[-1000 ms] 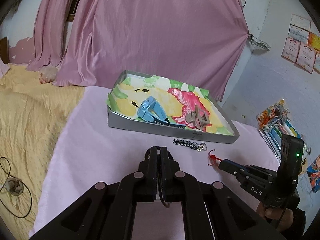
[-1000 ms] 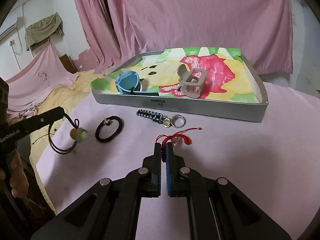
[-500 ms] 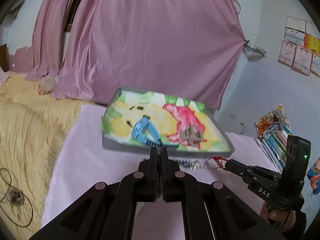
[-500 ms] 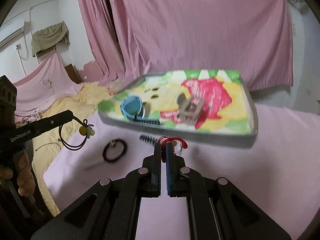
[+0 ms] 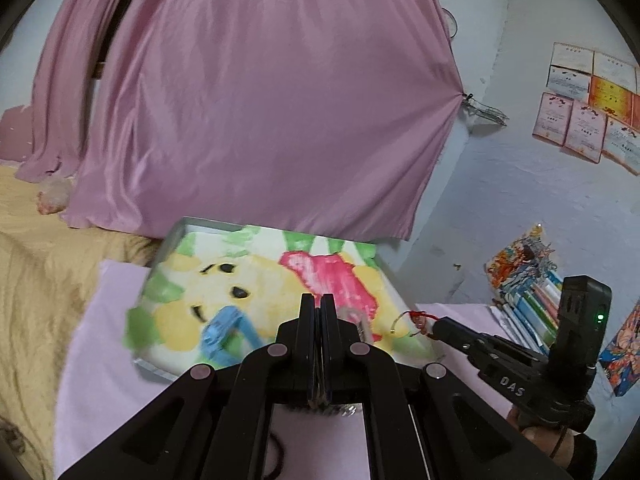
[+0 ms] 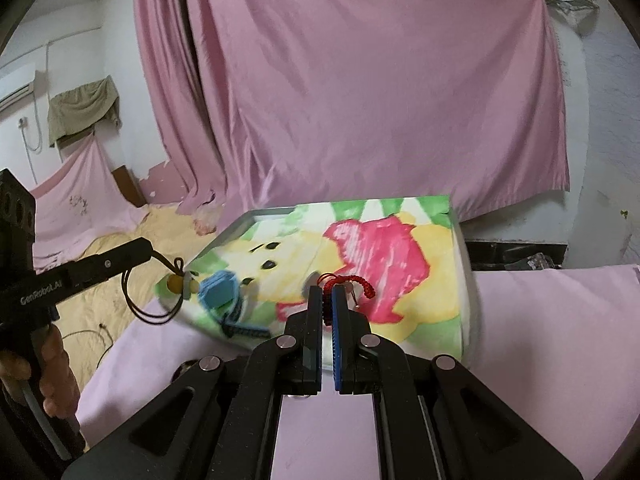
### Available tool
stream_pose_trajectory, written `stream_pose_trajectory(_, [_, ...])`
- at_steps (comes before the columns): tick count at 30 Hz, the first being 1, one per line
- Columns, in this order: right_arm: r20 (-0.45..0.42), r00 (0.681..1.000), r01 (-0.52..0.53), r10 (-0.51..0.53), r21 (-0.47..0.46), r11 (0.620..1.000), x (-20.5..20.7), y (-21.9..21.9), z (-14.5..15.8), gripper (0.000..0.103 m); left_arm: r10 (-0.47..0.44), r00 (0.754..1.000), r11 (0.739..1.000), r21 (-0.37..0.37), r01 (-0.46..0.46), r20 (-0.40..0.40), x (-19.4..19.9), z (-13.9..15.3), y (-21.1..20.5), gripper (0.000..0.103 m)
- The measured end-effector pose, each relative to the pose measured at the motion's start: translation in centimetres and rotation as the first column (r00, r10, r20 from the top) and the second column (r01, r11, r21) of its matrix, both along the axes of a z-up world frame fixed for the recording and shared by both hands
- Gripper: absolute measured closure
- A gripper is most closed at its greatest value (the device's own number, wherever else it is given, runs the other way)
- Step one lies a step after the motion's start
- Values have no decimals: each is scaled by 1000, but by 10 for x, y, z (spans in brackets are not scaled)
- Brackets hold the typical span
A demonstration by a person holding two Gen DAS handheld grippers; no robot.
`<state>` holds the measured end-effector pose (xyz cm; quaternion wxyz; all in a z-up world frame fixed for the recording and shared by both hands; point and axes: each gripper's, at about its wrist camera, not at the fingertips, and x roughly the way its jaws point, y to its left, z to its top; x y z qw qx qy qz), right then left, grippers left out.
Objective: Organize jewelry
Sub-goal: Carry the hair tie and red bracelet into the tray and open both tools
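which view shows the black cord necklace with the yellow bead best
The right wrist view: the black cord necklace hangs in full from the left gripper, loop and bead clear of the tray. In the left wrist view, only a sliver of cord shows between the shut fingers.

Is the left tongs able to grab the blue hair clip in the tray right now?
Probably not yet. The left tongs are already shut on a black cord necklace, so they have no free grip. The blue hair clip lies uncovered in the tray, so the path itself looks free.
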<state>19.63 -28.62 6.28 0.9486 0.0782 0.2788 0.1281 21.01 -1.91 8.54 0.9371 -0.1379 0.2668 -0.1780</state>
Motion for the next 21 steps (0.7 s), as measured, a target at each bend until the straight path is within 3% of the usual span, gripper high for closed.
stream_pose_trajectory(8, [-85, 996, 9, -8, 16, 1000, 27, -6, -28, 99, -54, 996, 998, -20, 53, -68, 37, -26, -29, 100])
stream_pose_trajectory(21, [-223, 975, -14, 18, 16, 1000, 51, 0, -65, 99, -40, 976, 993, 99, 62, -213, 56, -65, -50, 100])
